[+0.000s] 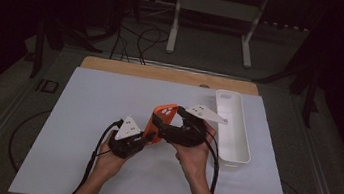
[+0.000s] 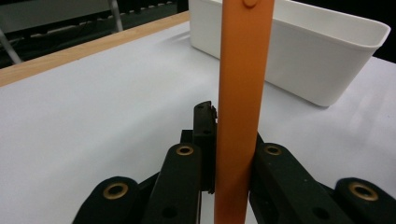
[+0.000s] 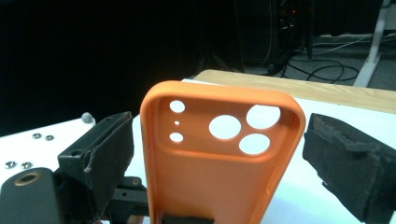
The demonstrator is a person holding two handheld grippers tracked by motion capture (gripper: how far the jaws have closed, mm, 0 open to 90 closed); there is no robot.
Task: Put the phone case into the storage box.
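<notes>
High view: orange phone case point(image 1: 161, 120) upright

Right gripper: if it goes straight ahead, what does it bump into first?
Probably the orange phone case: it stands between the open jaws of the right gripper, directly in front. The left gripper holds the case by its edge.

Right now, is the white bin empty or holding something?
Empty as far as visible: the white bin shows a bare interior from above; the orange phone case is outside it.
</notes>
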